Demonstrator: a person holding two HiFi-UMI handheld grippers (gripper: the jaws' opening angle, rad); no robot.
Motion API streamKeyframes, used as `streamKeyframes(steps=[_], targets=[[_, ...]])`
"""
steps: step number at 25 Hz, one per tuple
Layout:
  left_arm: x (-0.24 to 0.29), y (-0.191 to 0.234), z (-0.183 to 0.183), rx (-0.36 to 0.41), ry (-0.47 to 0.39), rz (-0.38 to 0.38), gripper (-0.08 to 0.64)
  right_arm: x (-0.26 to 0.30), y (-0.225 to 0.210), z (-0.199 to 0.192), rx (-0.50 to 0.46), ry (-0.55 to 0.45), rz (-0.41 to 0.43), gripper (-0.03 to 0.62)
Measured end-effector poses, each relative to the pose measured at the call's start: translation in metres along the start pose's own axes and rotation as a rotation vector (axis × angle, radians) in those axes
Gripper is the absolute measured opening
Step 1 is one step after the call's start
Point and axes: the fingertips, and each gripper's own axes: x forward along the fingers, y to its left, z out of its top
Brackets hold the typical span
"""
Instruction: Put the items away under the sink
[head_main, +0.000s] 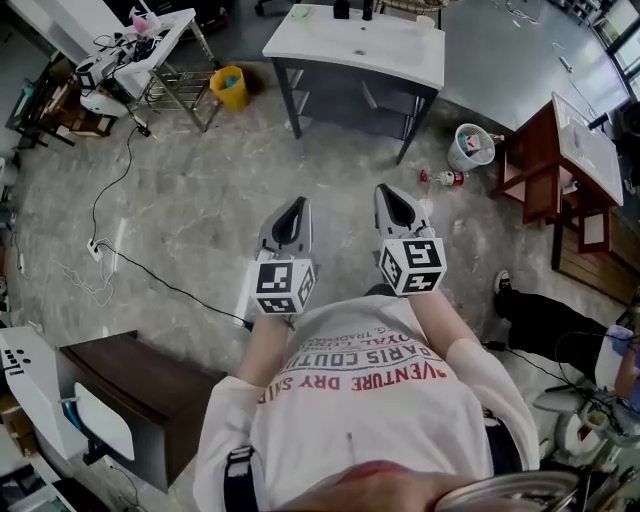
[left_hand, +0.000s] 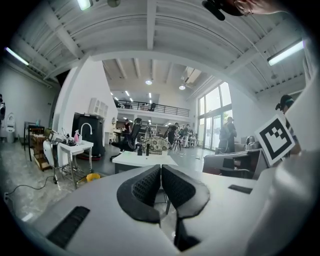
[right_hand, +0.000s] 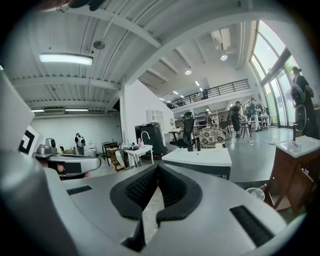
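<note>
The white-topped sink stand (head_main: 330, 45) is at the far side of the floor, with a lower shelf (head_main: 345, 102) under it. Small bottles (head_main: 354, 10) and a green item (head_main: 301, 12) sit on its top. A red-and-white bottle (head_main: 446, 178) lies on the floor to its right, beside a white bucket (head_main: 470, 147). I hold both grippers at chest height, well short of the stand. My left gripper (head_main: 297, 203) and right gripper (head_main: 385, 190) are shut and hold nothing. The stand also shows in the left gripper view (left_hand: 145, 159) and the right gripper view (right_hand: 200, 156).
A yellow bucket (head_main: 230, 87) and a wire-frame table (head_main: 160, 45) stand at the left of the sink. A brown wooden cabinet (head_main: 560, 160) is at the right. A dark cabinet (head_main: 140, 385) is by my left side. Cables (head_main: 120, 255) run across the marble floor.
</note>
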Motion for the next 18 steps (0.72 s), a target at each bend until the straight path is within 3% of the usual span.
streamKeyframes(steps=[5, 11, 18], targets=[[0.009, 0.036, -0.01, -0.042, 0.017, 0.037, 0.028, 0.03, 0.009, -0.005, 0.003, 0.035, 0.014, 0.026], [0.057, 0.066, -0.01, -0.062, 0.009, 0.093, 0.026, 0.087, -0.018, -0.002, -0.012, 0.051, 0.049, 0.026], [0.143, 0.1, 0.034, -0.047, -0.06, 0.158, 0.028, 0.176, -0.066, 0.027, 0.006, 0.042, 0.108, 0.026]])
